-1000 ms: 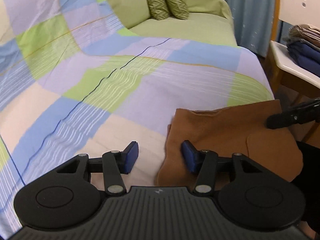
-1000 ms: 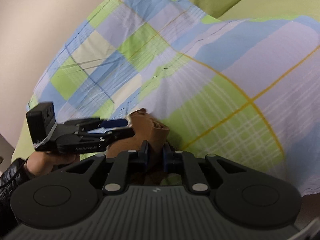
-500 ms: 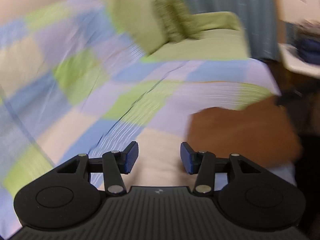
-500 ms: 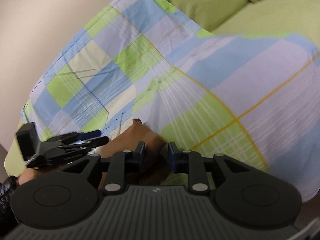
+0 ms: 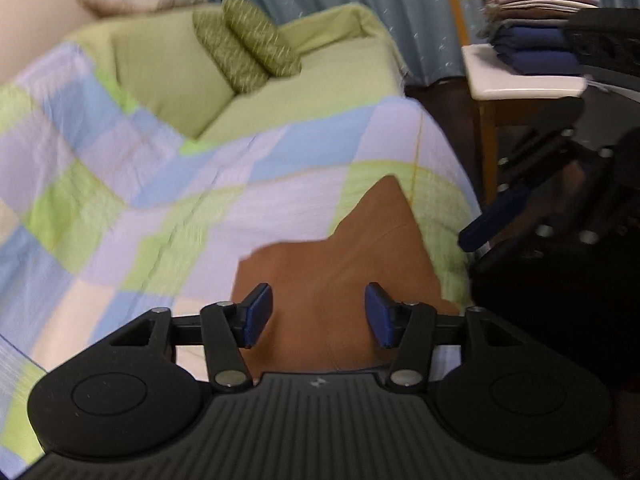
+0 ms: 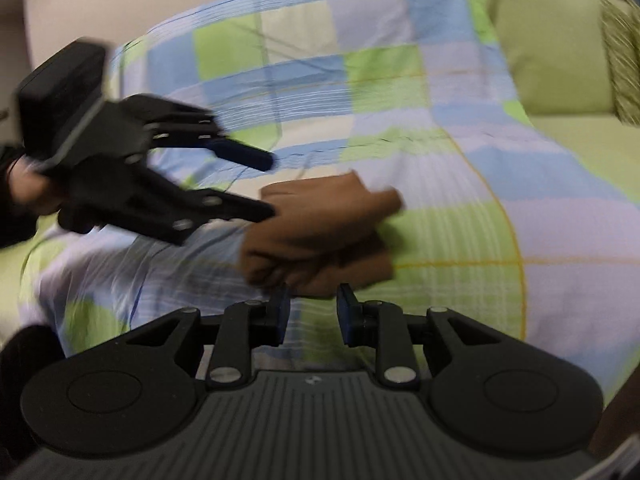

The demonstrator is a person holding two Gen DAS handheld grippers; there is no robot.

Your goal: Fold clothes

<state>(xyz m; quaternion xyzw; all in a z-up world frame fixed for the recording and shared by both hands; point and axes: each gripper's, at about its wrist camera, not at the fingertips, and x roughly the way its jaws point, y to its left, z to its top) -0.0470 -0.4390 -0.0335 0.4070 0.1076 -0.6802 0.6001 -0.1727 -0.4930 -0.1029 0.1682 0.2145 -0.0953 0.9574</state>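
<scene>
A folded brown garment (image 5: pixel 344 264) lies on the checked bedspread (image 5: pixel 160 208) near the bed's right edge. It also shows in the right wrist view (image 6: pixel 320 232). My left gripper (image 5: pixel 318 316) is open and empty, hovering just above the garment's near part; it appears in the right wrist view (image 6: pixel 264 184) at the garment's left edge. My right gripper (image 6: pixel 310 316) is open and empty, just short of the garment's near edge; it appears in the left wrist view (image 5: pixel 492 220) to the right of the garment.
A green sofa section (image 5: pixel 304 92) with two patterned cushions (image 5: pixel 244 52) lies beyond the bedspread. A white chair (image 5: pixel 520 80) at the right holds a stack of folded clothes (image 5: pixel 536 36). A beige wall (image 6: pixel 120 0) stands at the left.
My right gripper has opened and let go of the brown garment, which now lies flat on the bed. My left gripper has swung right over the garment and stayed open.
</scene>
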